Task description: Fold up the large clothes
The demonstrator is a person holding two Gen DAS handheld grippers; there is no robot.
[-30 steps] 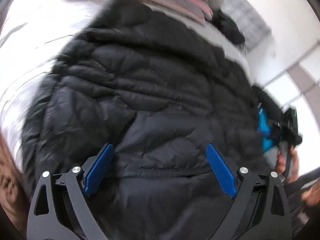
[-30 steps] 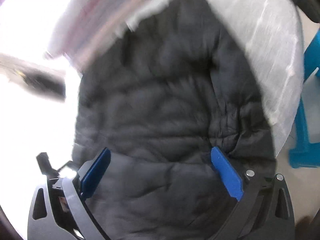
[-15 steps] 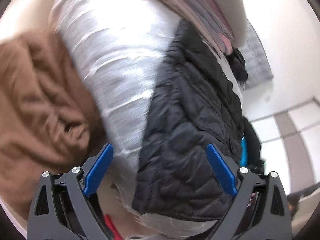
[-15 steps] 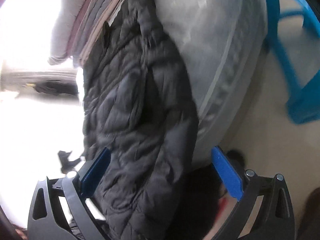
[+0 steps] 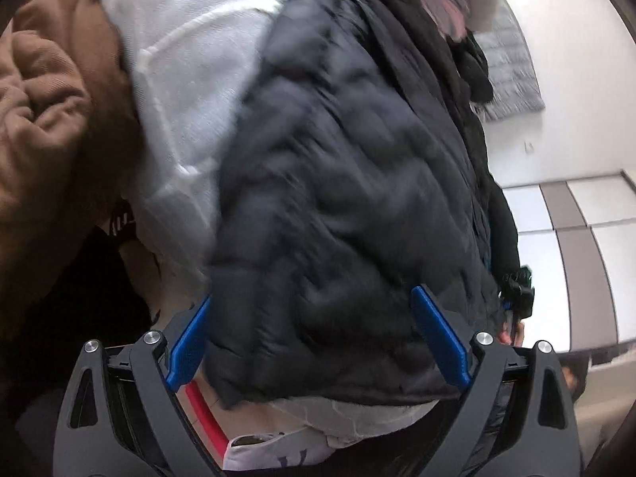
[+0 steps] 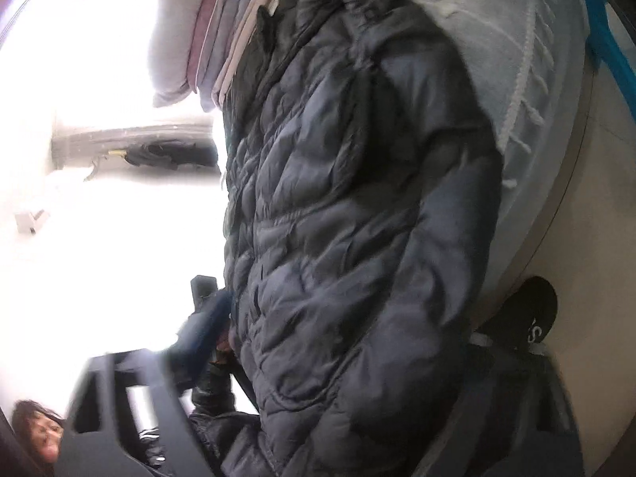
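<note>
A black quilted jacket (image 5: 338,198) lies on a bed with a white sheet (image 5: 179,79), its hem hanging over the near edge. My left gripper (image 5: 312,338) straddles that hem. Its jaws are wide and closing, and the blue pads (image 5: 437,338) stand at the jacket's two sides without squeezing it. In the right wrist view the jacket (image 6: 357,218) fills the middle. My right gripper (image 6: 330,357) is closing around the jacket's lower part. Its left finger (image 6: 198,338) is blurred at the jacket's edge, and the jacket hides the right finger.
A brown garment (image 5: 39,99) is bunched at the bed's left. Folded clothes (image 6: 222,39) are stacked at the far end beside the jacket collar. A blue stool (image 6: 608,39) and a black shoe (image 6: 528,318) are on the floor to the right of the bed.
Both grippers dropped towards the jacket's near hem. In the left wrist view the hem now lies between the pads. The right gripper's jaws have narrowed, with its right finger now hidden by the jacket.
</note>
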